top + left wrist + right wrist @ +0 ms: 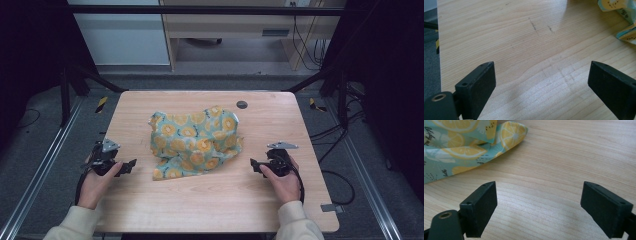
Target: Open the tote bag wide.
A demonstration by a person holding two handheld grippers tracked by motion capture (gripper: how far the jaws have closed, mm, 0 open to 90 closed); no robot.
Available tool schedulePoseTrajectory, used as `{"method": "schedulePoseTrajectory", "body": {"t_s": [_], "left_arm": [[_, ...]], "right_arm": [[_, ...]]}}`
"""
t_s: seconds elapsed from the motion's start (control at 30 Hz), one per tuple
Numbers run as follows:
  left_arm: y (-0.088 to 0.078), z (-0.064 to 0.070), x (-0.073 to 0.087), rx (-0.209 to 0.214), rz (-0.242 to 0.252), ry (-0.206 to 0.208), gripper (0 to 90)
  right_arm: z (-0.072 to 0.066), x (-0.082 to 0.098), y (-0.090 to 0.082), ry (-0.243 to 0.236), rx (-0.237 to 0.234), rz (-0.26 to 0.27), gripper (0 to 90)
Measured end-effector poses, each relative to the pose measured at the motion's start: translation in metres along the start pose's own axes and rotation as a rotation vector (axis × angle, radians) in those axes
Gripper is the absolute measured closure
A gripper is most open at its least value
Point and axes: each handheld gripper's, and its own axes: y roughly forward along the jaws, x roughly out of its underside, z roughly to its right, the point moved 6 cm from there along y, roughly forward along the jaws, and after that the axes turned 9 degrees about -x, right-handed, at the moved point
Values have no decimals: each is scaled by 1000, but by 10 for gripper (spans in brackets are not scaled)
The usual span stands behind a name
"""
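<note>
The left gripper (131, 165) and right gripper (254, 165) are being held with jaws wide apart, nothing gripped, flanking the crumpled lemon-print cloth (195, 140) untouched

You've got the crumpled lemon-print cloth (195, 142) bunched up mid-table (280, 210), with your left gripper (131, 165) just off its lower left corner and your right gripper (253, 165) near its right edge. Neither one touches the fabric. Both point inward at it, low over the wood.
</note>
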Motion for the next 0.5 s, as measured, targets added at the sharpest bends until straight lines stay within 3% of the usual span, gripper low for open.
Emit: {"method": "schedulePoseTrajectory", "body": {"t_s": [0.2,0.5], "left_arm": [[1,1,3,0,-25,7,79],[-1,6,2,1,-30,22,81]], "right_arm": [[-6,-6,-4,-11,-11,0,129],[-25,-26,-5,-86,-34,-5,117]]}}
